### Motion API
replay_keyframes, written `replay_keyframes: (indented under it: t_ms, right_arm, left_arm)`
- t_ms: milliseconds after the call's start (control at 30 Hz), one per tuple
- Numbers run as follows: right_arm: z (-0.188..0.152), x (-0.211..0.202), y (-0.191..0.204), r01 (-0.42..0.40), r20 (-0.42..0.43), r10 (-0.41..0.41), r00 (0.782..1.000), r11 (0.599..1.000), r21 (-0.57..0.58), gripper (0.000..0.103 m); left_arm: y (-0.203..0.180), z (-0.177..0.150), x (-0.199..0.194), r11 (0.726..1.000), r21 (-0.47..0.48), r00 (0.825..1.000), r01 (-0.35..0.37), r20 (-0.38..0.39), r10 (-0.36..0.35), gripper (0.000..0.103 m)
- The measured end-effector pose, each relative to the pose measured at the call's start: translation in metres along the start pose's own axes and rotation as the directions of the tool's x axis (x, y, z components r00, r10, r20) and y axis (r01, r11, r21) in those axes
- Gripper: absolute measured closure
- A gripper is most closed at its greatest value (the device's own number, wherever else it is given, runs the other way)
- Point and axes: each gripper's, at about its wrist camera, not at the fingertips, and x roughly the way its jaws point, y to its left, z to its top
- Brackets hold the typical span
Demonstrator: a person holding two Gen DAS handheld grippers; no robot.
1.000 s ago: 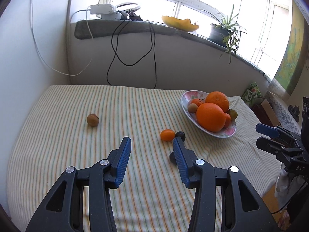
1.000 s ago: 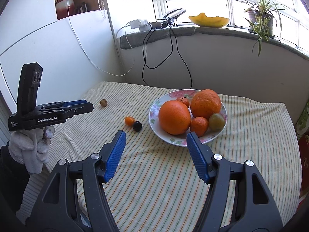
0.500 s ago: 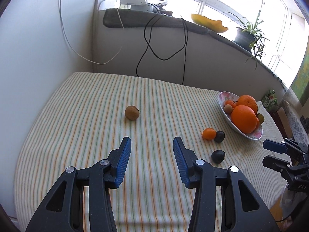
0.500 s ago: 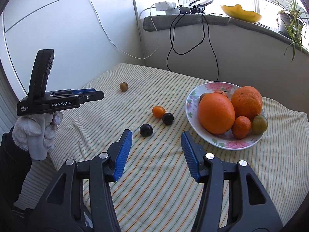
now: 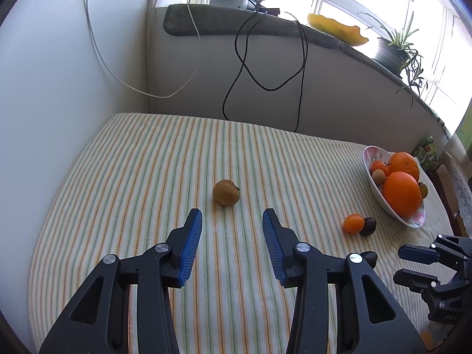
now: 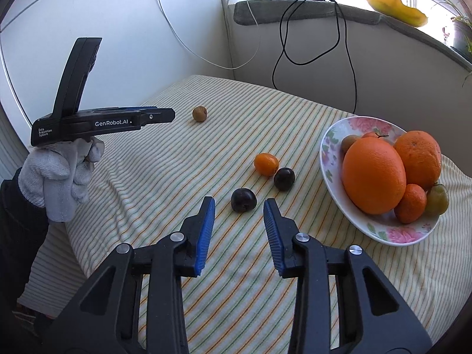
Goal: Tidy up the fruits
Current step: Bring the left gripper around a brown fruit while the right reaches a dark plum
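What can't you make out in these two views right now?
- Nearer dark fruit: left wrist view, mostly hidden behind the left gripper.
- Small fruits at the back of the bowl: right wrist view, partly hidden by the large orange.
- Potted plant: right wrist view, cut off by the edge.

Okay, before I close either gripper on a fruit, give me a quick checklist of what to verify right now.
1. Left gripper open and holding nothing: ok.
2. Brown fruit lined up between the left fingers: ok, but it sits ahead of the tips, not yet between them.
3. Right gripper open and holding nothing: ok.
4. Dark plum between the right fingertips: ok, roughly centred at the tips.
5. Neighbours clear of the right grasp: ok; the small orange fruit and second dark plum lie beyond.
6. Room left in the floral bowl: cannot tell; it is already crowded.
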Motion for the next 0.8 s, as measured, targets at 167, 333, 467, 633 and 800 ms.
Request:
replay_keyframes:
  t_ms: [167, 333, 467, 633, 800]
  right_arm:
    - [0.003, 0.016, 0.001, -0.003, -0.024, 0.003, 1.0, 1.0, 0.004, 0.07]
    - [0.006, 0.027, 0.002, -0.006, -0.04, 0.006, 0.999, 1.0, 0.004, 0.072]
    - [0.007, 0.031, 0.003, -0.008, -0.044, 0.008, 0.999, 1.0, 0.007, 0.072]
    - [0.008, 0.036, 0.005, -0.004, -0.054, 0.004, 0.999, 1.0, -0.002, 0.072]
    - [0.007, 0.039, 0.003, -0.006, -0.062, 0.006, 0.998, 1.0, 0.003, 0.072]
  left_arm:
    - [0.003, 0.007, 0.017, 1.0, 0.007, 1.0, 0.003, -0.019, -0.002, 0.067]
    - [0.006, 0.011, 0.03, 1.0, 0.008, 0.999, 0.0, -0.035, 0.001, 0.068]
    - [0.005, 0.013, 0.037, 1.0, 0.016, 0.999, -0.002, -0.042, 0.002, 0.068]
    - [0.003, 0.016, 0.043, 1.0, 0.029, 0.999, -0.002, -0.05, 0.004, 0.07]
    - [0.002, 0.018, 0.052, 1.0, 0.026, 0.998, -0.001, -0.063, 0.003, 0.073]
